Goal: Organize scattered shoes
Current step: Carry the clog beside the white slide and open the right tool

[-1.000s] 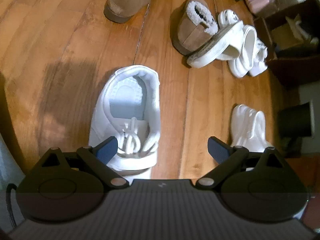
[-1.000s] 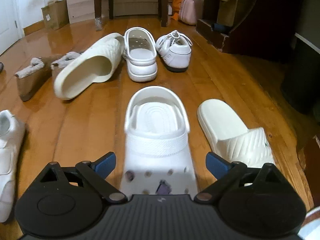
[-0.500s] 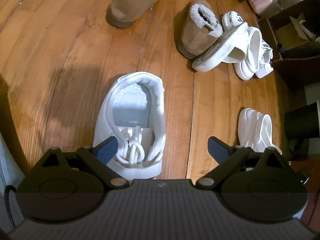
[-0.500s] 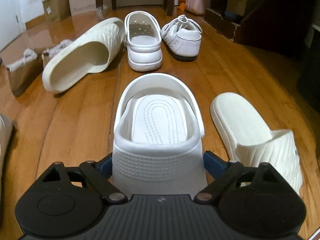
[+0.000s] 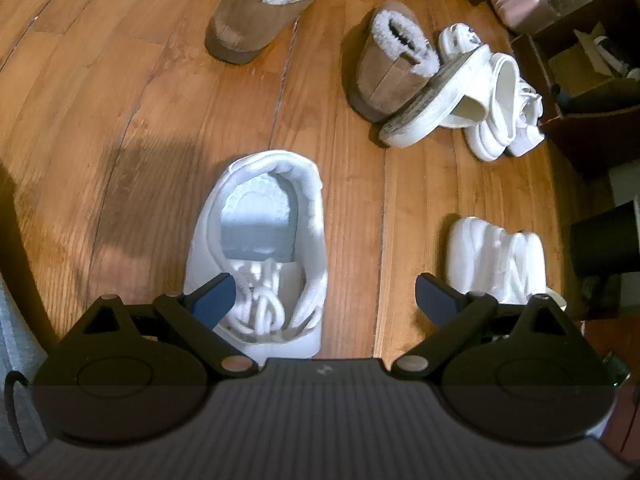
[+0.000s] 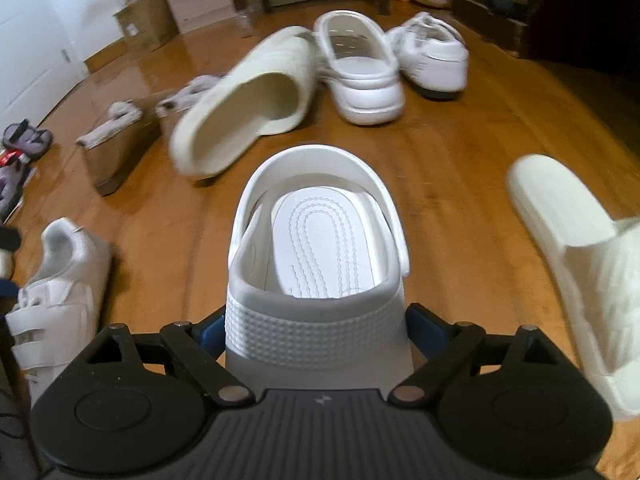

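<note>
A white clog [image 6: 320,248] sits heel-away between the fingers of my right gripper [image 6: 312,328], whose pads press on both sides of its studded upper. The clog looks sharp while the floor around it blurs. Its twin clog [image 6: 360,76] stands further off, between a cream slide [image 6: 248,112] tipped on its side and a white strap sneaker [image 6: 436,60]. My left gripper [image 5: 324,292] hangs open over a white laced sneaker [image 5: 260,220], its left fingertip above the laces and nothing gripped.
Two brown fur-lined boots [image 5: 256,20] [image 5: 392,72] stand on the wooden floor beyond the laced sneaker. Another strap sneaker [image 5: 492,256] lies to its right. A second cream slide [image 6: 568,240] lies right of the held clog. Dark furniture [image 5: 592,92] and boxes line the far side.
My right gripper came down over the clog and closed on its upper. The clog now sits further left of the cream slide. The left gripper has barely moved.
</note>
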A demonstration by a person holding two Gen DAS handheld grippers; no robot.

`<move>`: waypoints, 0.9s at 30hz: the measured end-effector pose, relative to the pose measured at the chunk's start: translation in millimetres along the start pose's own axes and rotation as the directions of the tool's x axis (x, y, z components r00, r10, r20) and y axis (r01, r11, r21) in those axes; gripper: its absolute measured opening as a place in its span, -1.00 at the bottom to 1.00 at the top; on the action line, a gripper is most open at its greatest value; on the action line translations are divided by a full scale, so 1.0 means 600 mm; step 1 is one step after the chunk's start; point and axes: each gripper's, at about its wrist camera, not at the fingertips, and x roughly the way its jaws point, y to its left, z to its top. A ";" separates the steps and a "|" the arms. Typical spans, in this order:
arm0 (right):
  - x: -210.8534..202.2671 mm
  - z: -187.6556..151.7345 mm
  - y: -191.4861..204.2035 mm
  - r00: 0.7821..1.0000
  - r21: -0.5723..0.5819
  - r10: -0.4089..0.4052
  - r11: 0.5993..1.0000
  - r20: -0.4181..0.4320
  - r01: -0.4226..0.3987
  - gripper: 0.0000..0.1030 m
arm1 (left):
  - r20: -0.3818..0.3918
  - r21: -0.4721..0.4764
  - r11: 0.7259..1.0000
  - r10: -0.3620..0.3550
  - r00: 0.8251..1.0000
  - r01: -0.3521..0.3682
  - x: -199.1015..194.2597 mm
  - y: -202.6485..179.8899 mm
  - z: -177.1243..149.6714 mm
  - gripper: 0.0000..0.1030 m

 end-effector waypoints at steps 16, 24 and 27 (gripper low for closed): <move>-0.095 0.038 -0.007 0.988 0.242 0.146 0.958 0.056 -0.155 0.91 | 0.133 0.392 0.889 0.198 0.971 -0.235 0.115 -0.201 0.090 0.90; -0.110 0.032 -0.057 0.994 0.296 0.087 0.950 0.073 -0.105 0.91 | 0.215 0.379 0.870 0.249 0.944 -0.316 0.214 -0.200 0.142 0.86; -0.099 0.029 -0.064 0.995 0.300 0.079 0.949 0.064 -0.095 0.91 | 0.205 0.381 0.883 0.209 0.956 -0.275 0.230 -0.196 0.143 0.35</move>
